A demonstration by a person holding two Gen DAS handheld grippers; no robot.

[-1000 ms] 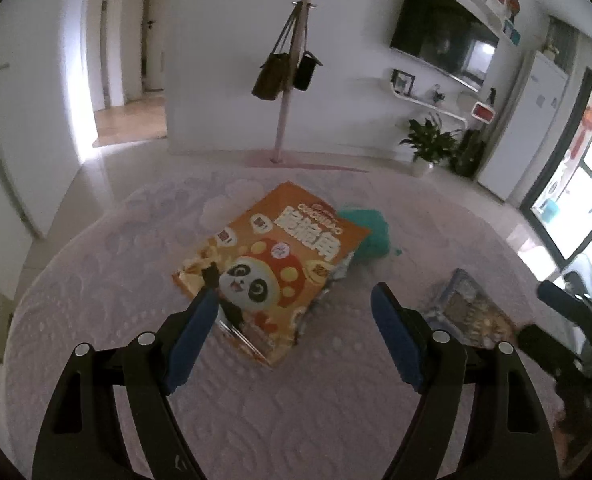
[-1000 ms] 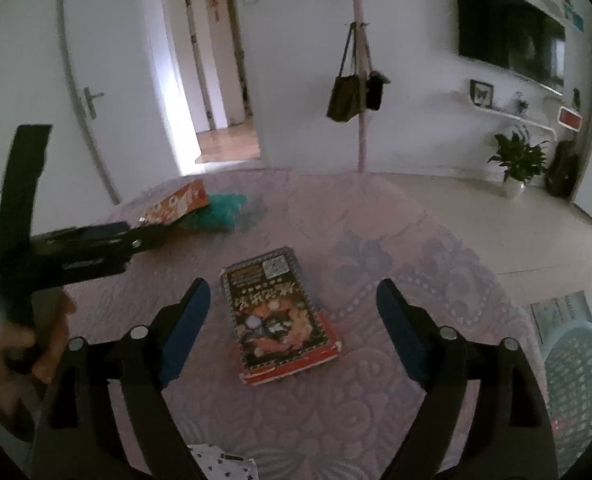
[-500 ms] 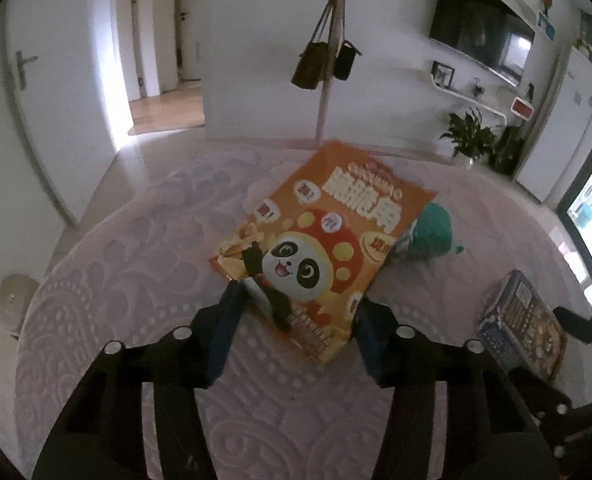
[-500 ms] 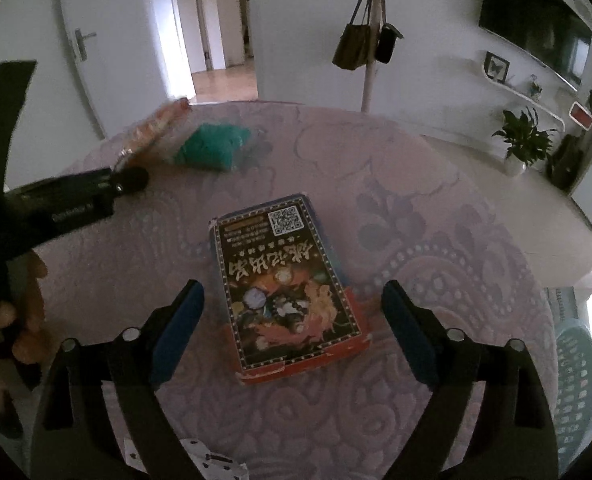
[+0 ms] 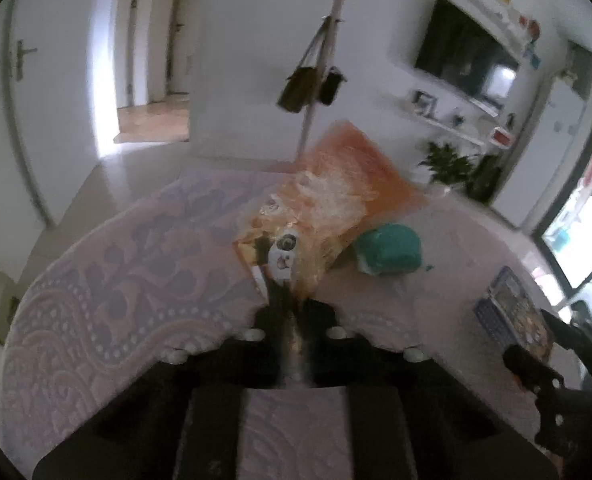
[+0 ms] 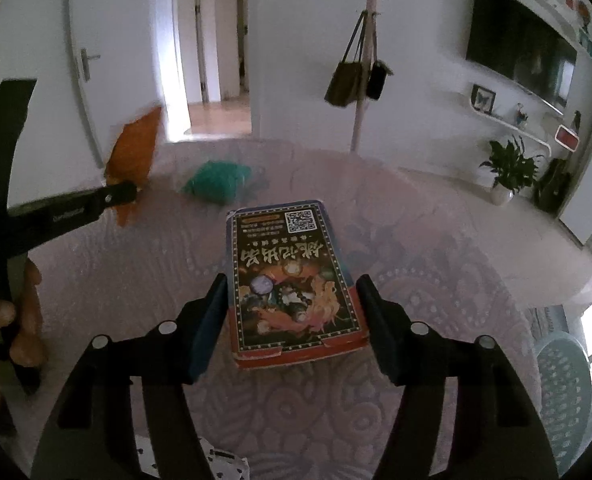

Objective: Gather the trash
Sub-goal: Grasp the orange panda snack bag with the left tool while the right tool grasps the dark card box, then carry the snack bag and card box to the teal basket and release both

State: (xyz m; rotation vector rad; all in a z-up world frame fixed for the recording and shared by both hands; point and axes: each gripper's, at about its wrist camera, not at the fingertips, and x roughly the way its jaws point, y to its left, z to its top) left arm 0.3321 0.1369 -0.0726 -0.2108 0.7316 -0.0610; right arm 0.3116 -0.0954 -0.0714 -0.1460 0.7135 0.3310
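- Left wrist view: your left gripper (image 5: 291,312) is pinched on the orange snack bag (image 5: 336,196), which tilts up off the patterned rug (image 5: 115,280), blurred.
- A teal crumpled wad (image 5: 388,250) lies on the rug just right of the bag.
- Your right gripper (image 6: 291,304) is spread, its fingers flanking the dark printed box (image 6: 291,280) flat on the rug; contact unclear.
- A plastic basket (image 6: 564,392) stands far right.

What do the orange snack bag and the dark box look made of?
The orange snack bag, pinched in the left gripper, looks like glossy plastic film: crinkled, bright glare. The dark box seems printed cardboard: flat faces, folded front flaps.
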